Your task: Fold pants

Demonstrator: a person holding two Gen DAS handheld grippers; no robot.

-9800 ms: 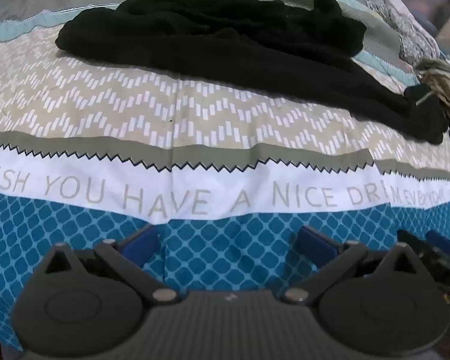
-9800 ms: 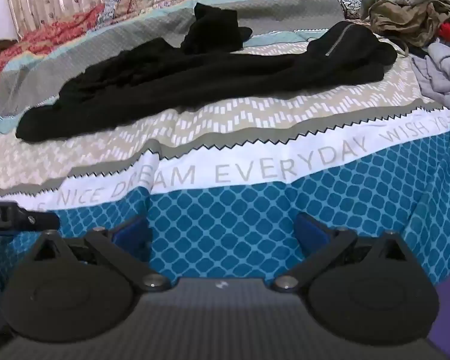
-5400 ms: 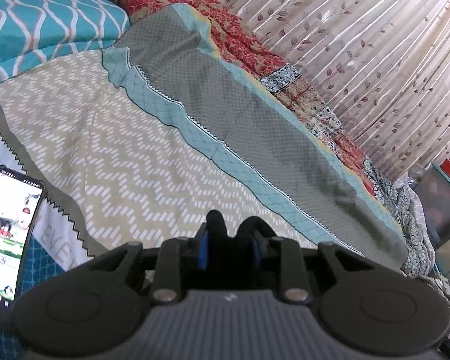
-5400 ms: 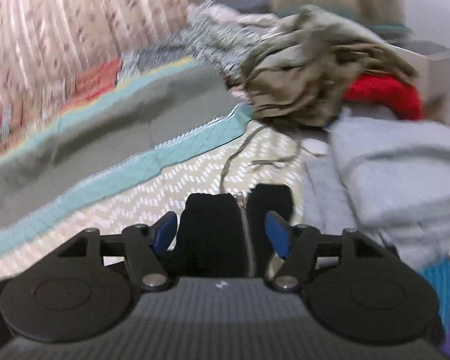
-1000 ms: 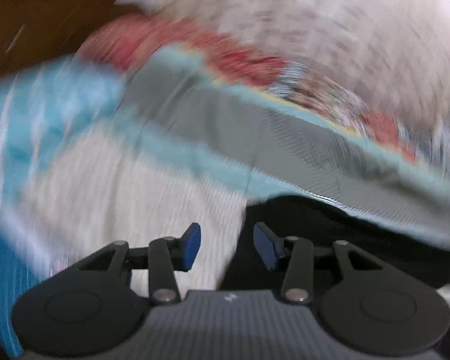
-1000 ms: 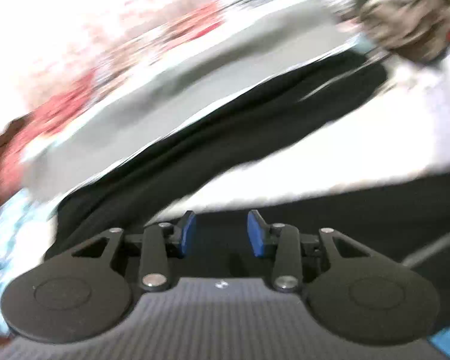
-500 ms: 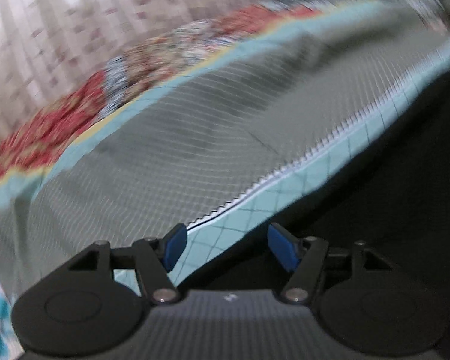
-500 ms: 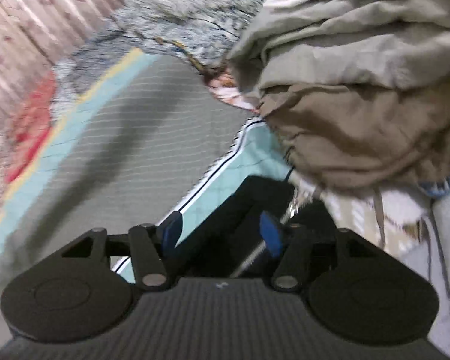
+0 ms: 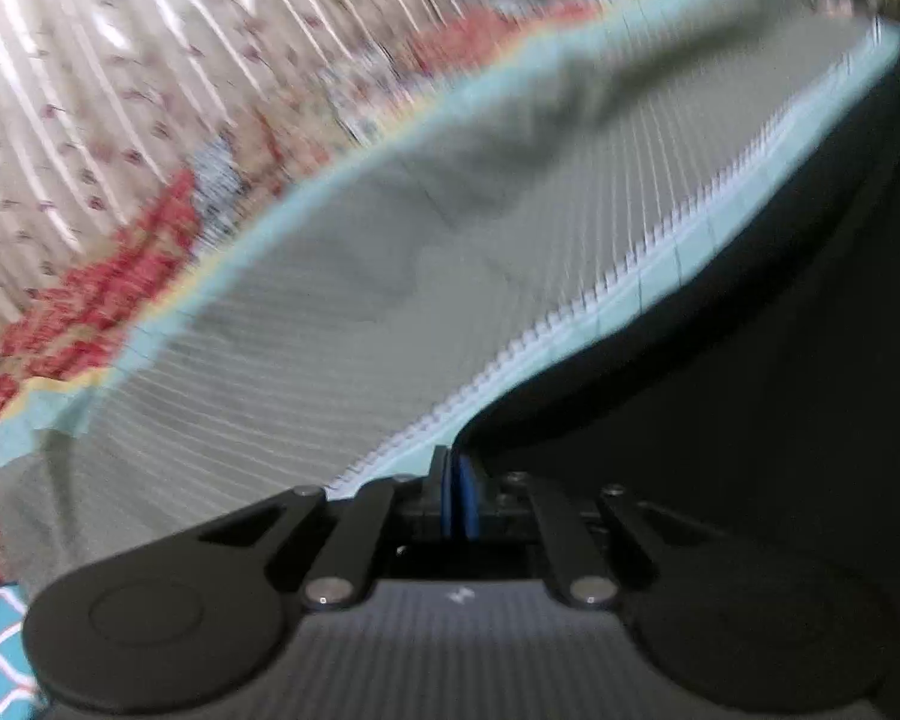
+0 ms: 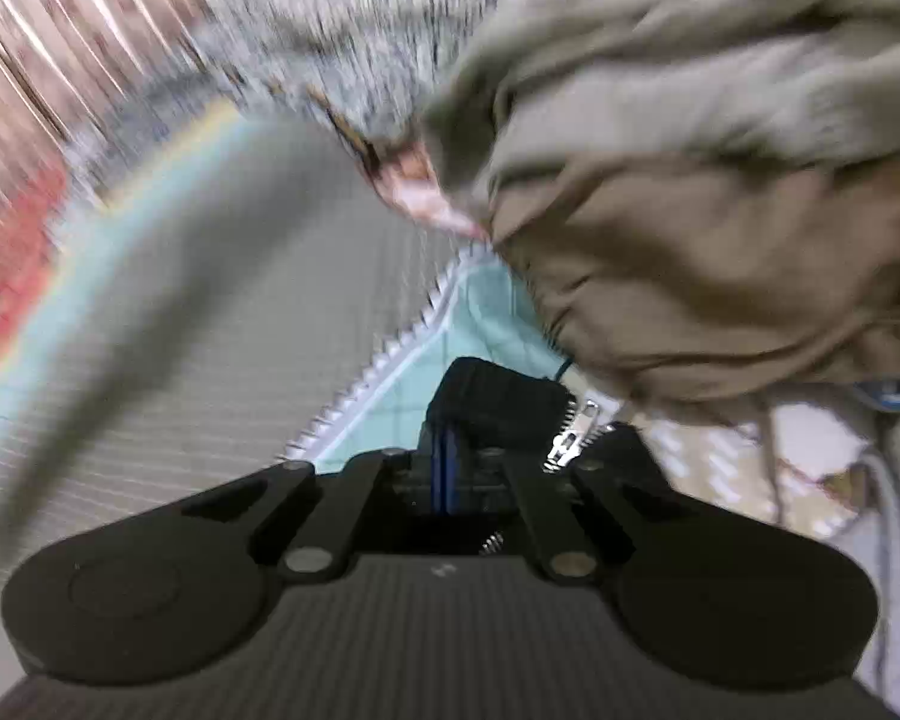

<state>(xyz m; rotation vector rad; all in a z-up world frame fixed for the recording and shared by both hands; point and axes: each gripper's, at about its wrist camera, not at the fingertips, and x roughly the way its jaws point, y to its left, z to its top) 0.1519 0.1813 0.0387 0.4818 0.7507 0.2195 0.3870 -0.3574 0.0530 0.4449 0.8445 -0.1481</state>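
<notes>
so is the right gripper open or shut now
Shut. The right gripper's blue pads meet with black pants fabric pinched beside the zipper.

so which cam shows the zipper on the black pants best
The right wrist view: the metal zipper shows clearly on the black pants, just right of the shut right gripper. The left wrist view shows only dark fabric, no zipper.
</notes>
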